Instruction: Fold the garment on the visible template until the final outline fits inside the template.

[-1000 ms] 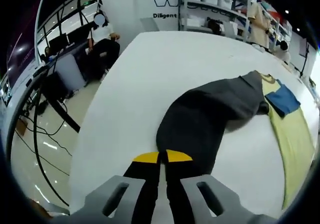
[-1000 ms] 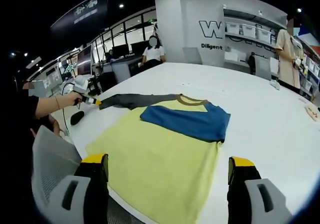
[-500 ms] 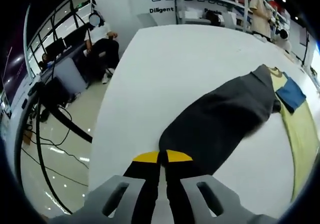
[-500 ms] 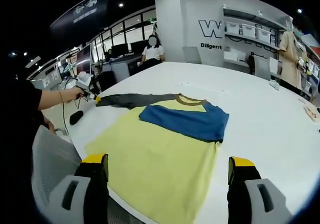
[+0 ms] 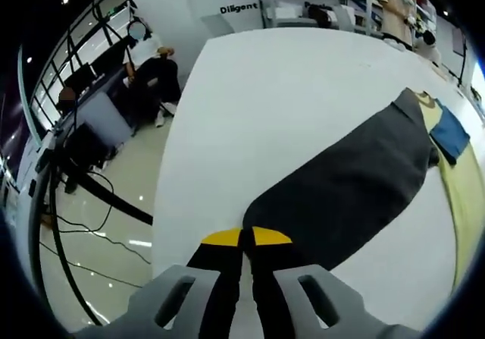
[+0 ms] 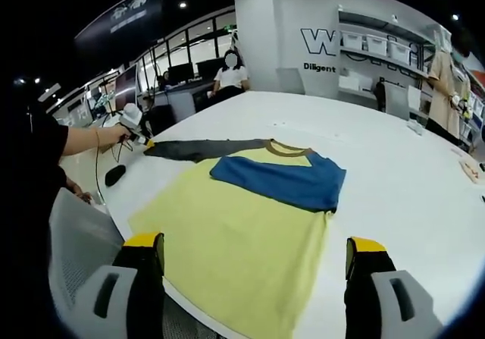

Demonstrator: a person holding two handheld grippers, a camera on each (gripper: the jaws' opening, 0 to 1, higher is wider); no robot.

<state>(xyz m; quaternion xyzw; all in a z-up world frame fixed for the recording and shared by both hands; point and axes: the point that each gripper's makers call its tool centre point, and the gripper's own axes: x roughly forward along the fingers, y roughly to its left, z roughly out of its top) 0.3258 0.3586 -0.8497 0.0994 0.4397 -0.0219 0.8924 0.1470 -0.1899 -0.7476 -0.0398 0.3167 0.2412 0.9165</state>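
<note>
The left gripper (image 5: 246, 236), jaws pinched on the grey sleeve (image 5: 341, 195), has drawn it out straighter toward the table (image 5: 250, 104) edge, so the sleeve fold is probably next, while the right gripper (image 6: 254, 257) hangs spread over the yellow shirt (image 6: 235, 240)

An open-plan office or demo lab: a large white tabletop (image 6: 394, 172), a branded white wall (image 6: 303, 43) at twelve o'clock, shelves of storage bins (image 6: 379, 47) at one o'clock, desks with monitors (image 6: 178, 77) at ten o'clock, ceiling spotlights overhead.
</note>
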